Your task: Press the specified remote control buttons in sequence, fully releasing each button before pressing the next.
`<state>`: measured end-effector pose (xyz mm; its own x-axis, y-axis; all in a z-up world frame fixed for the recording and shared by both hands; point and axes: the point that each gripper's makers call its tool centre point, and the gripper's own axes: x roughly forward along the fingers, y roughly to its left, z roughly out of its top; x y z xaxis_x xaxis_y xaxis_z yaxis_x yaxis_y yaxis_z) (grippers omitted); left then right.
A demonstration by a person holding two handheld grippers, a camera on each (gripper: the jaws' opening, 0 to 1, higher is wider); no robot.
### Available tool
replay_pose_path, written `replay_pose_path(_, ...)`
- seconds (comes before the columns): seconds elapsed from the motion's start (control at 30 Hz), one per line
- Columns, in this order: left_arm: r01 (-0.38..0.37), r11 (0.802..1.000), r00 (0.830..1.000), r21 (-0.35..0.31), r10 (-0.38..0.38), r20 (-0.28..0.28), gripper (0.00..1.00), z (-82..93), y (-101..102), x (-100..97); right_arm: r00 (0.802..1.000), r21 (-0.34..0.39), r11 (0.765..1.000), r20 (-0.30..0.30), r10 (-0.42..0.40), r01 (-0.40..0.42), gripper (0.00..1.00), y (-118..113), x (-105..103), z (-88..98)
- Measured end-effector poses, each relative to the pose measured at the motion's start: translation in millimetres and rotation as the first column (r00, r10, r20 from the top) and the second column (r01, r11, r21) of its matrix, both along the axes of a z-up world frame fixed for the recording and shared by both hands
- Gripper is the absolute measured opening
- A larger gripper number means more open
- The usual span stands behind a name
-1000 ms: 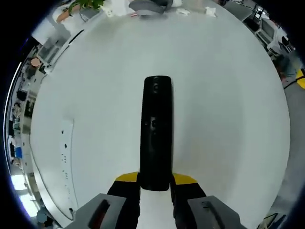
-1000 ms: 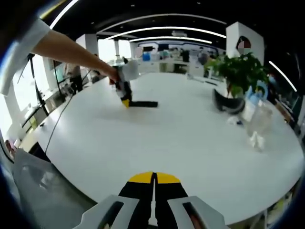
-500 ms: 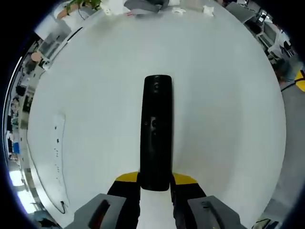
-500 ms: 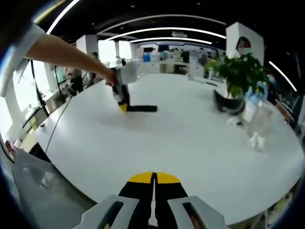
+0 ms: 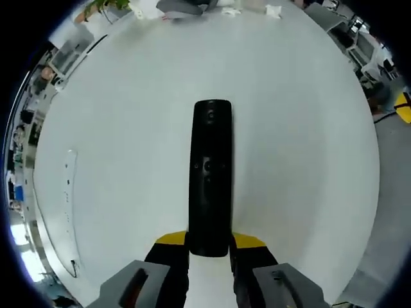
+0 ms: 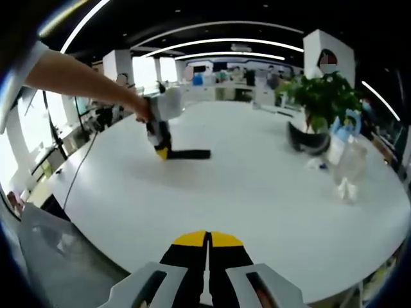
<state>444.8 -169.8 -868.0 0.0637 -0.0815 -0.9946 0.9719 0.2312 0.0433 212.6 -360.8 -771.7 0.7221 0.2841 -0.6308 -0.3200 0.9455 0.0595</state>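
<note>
Between the yellow-tipped jaws of the left gripper (image 5: 209,247) — the near end of the black remote control (image 5: 210,176), clamped from both sides, its length running straight ahead over the white surface (image 5: 302,147). Buttons face up: a round one near the far end, a cluster around the middle, too small to tell apart. From the right gripper view, the same remote (image 6: 190,154) seen side-on, level and very close to the surface, whether touching it or just above it cannot be told, with the left gripper (image 6: 158,151) at its end and a bare forearm (image 6: 83,80) reaching in from the left.

At the bottom of the right gripper view, the right gripper (image 6: 207,247) with jaws pressed together, nothing between them, hanging well apart from the remote, out near the rim of the surface.

Judged from this: the holding step in hand, no button yet under pressure — presser far off. Next move calls for bringing the closed right tip across to the remote, down onto the first named button, then fully off again before the following one. Needs a steady left grip, so the remote does not tip under the push.

Further out on the surface, well clear of the work: a potted plant (image 6: 324,96), a dark bowl-like object (image 6: 307,141), a clear plastic bottle (image 6: 350,168). Beyond, an open office under ceiling light strips.
</note>
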Motion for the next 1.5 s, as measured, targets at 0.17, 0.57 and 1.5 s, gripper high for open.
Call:
replay_pose_path(0.17, -0.027, 1.0, 1.0, 0.016, 0.027, 0.002, 0.24, -1.1, -1.1, -8.9, 1.0, 0.001, 1.0, -0.002, 0.003, -0.003, 0.0, 0.8, 0.0, -0.1)
replay_pose_path(0.57, -0.015, 1.0, 1.0, -0.002, 0.015, 0.002, 0.24, -0.2, -1.3, -34.4, 1.0, 0.004, 1.0, -0.004, 0.016, -0.016, 0.0, 3.5, -0.4, 0.0)
replay_pose_path(1.5, -0.027, 0.999, 1.0, 0.019, 0.027, -0.008, 0.24, 0.0, -7.1, -73.2, 1.0, 0.001, 1.0, -0.001, 0.029, -0.029, 0.0, 5.6, -1.8, 1.3)
